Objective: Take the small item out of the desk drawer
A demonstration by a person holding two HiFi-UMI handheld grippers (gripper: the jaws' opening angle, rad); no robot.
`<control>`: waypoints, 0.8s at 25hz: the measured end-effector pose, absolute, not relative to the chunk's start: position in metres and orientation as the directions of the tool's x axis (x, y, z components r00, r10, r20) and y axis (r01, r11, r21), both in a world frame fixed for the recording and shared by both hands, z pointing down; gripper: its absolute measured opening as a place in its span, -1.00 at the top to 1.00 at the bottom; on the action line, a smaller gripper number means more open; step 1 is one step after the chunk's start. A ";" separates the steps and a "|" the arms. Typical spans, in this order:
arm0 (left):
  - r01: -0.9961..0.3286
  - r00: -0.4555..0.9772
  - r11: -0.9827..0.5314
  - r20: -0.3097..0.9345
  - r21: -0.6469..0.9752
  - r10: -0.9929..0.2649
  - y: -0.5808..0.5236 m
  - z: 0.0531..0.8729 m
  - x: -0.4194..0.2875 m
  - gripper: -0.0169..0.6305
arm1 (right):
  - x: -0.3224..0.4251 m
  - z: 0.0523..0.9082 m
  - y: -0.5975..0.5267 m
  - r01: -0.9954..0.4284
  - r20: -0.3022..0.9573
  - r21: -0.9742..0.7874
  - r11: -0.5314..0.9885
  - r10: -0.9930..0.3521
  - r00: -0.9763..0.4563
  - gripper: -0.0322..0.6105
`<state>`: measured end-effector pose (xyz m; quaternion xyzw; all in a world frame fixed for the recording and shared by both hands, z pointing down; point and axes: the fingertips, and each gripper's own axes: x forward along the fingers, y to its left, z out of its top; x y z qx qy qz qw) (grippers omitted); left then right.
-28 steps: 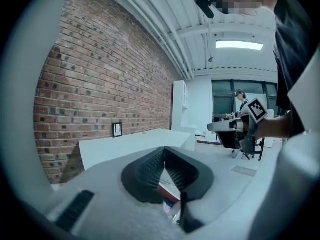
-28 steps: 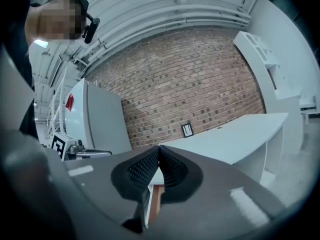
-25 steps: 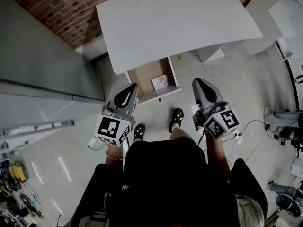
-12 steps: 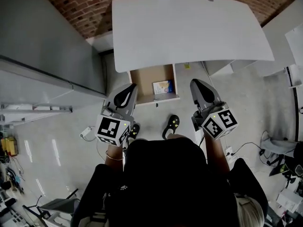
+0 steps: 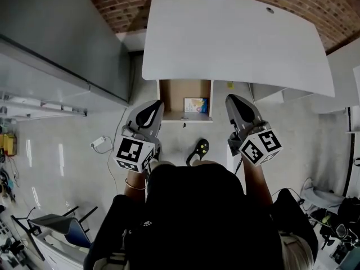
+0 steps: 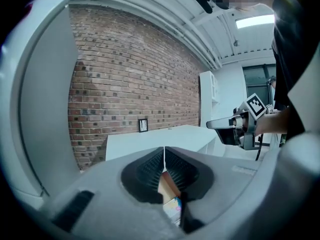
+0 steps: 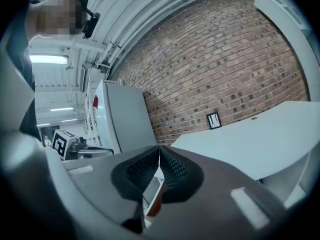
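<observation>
Under the front edge of the white desk (image 5: pixel 236 38) a drawer (image 5: pixel 175 97) stands pulled out, brown inside. A small colourful flat item (image 5: pixel 196 104) lies in its right half. My left gripper (image 5: pixel 153 106) hangs in front of the drawer's left corner, jaws shut and empty. My right gripper (image 5: pixel 232 101) is to the right of the drawer, also shut and empty. In the left gripper view the jaws (image 6: pixel 164 156) meet, with the item (image 6: pixel 173 208) showing below them. The right gripper's jaws (image 7: pixel 159 156) are closed too, with the drawer's edge (image 7: pixel 152 196) below.
A tall grey cabinet (image 5: pixel 62 44) stands left of the desk and a brick wall (image 5: pixel 129 4) behind it. A white unit (image 5: pixel 270 93) sits under the desk's right side. My shoe (image 5: pixel 198 149) and a power strip (image 5: pixel 100 143) are on the floor; a chair (image 5: pixel 62 229) is at lower left.
The desk and drawer have swung right and squared up in the head view. Both grippers now point at the drawer's front. One shoe has gone from sight.
</observation>
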<state>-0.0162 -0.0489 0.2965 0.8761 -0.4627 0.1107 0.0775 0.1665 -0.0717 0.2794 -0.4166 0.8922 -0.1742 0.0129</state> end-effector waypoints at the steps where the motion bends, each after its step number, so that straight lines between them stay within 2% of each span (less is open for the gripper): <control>1: -0.832 0.541 -0.554 0.271 0.034 -0.796 -0.050 0.298 -0.014 0.91 | 0.168 0.281 -0.073 -0.735 0.129 -0.320 0.597 -0.742 -0.658 0.88; 8: -0.842 0.516 -0.539 0.325 0.022 -0.792 -0.057 0.323 0.006 0.89 | 0.179 0.308 -0.079 -0.710 0.199 -0.301 0.637 -0.686 -0.700 0.88; 20: -0.795 0.547 -0.607 0.465 0.026 -0.696 -0.087 0.408 0.021 0.84 | 0.173 0.386 -0.096 -0.705 0.342 -0.257 0.662 -0.620 -0.706 0.87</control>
